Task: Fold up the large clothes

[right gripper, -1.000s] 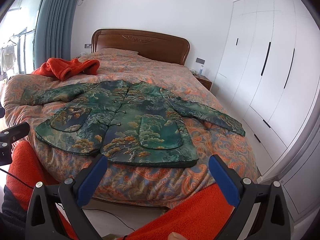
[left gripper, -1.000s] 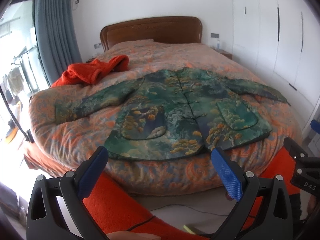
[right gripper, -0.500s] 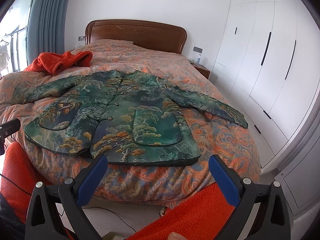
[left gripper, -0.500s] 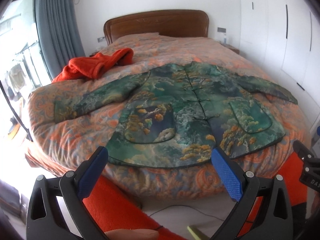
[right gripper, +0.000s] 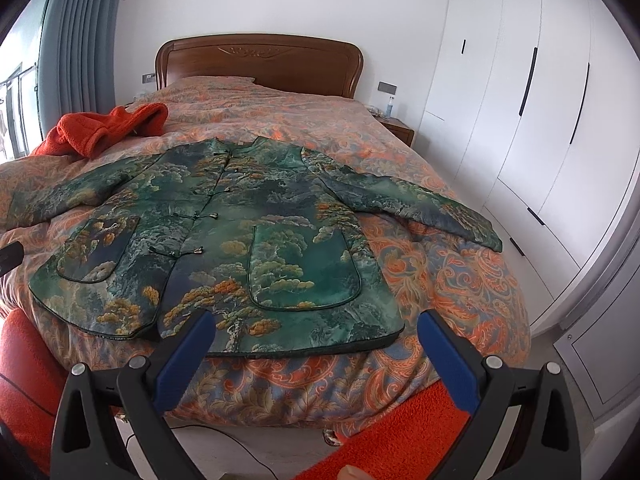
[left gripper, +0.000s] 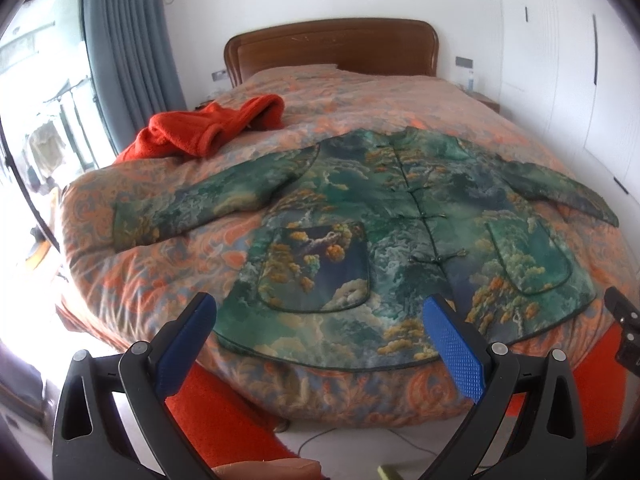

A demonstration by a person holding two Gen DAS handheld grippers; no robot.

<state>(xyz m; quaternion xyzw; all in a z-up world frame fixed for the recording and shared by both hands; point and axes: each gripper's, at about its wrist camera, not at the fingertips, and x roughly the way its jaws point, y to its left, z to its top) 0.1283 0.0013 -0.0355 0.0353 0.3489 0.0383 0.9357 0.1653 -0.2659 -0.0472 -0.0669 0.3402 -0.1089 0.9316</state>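
Bed (left gripper: 132,280) w/ orange paisley quilt: green jacket (left gripper: 400,240) spread flat, red garment (left gripper: 212,128) bunched nr headboard-left.

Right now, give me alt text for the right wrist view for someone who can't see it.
A green patterned jacket lies flat, buttoned, sleeves spread, on a bed with an orange paisley quilt. The open right gripper hovers before its hem, holding nothing. An orange garment is bunched at the far left.
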